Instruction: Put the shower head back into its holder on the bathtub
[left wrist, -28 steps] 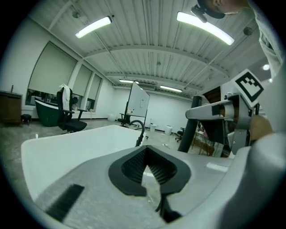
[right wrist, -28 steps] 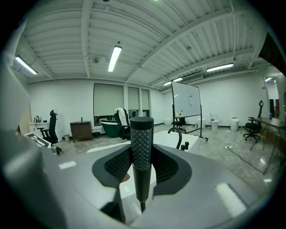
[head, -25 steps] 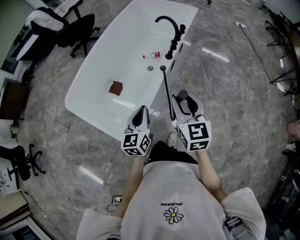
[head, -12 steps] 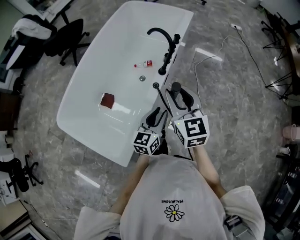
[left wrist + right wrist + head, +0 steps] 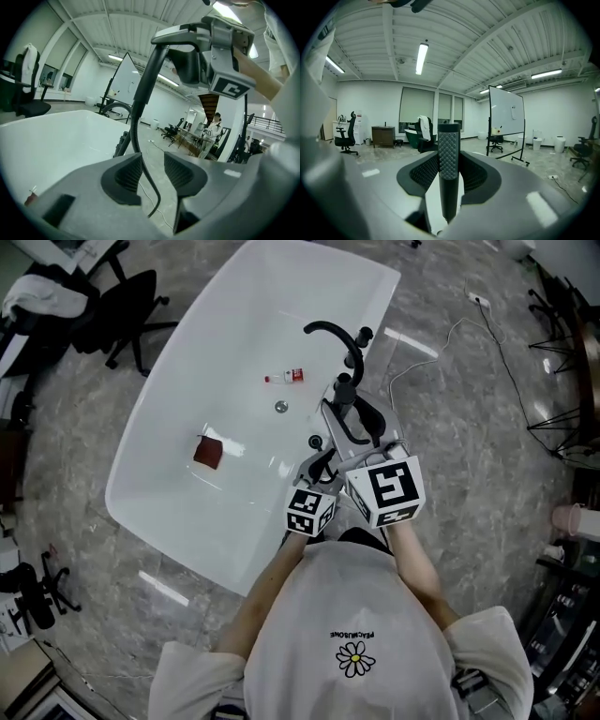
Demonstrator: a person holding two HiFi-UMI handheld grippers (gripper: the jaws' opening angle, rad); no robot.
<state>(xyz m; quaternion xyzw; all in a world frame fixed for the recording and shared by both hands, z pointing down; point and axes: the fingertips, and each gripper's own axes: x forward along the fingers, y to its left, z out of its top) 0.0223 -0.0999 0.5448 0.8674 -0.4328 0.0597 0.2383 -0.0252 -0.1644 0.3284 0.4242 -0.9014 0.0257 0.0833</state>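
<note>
R gripper (image 5: 449, 171) had its jaws shut tight on the shower head (image 5: 448, 150). They held its bumpy black handle, which stood straight up btw the pads. In the head view the shower head was held up over the rim of the white bathtub (image 5: 187, 371), right by the black tap (image 5: 330, 331). L gripper (image 5: 152, 171) was just beside the R one, w/ its jaws opening. The black hose (image 5: 137, 136) ran down btw them, but the pads did not squeeze it. A small bottle (image 5: 286, 378) and a red thing (image 5: 208, 452) lay in the tub.
</note>
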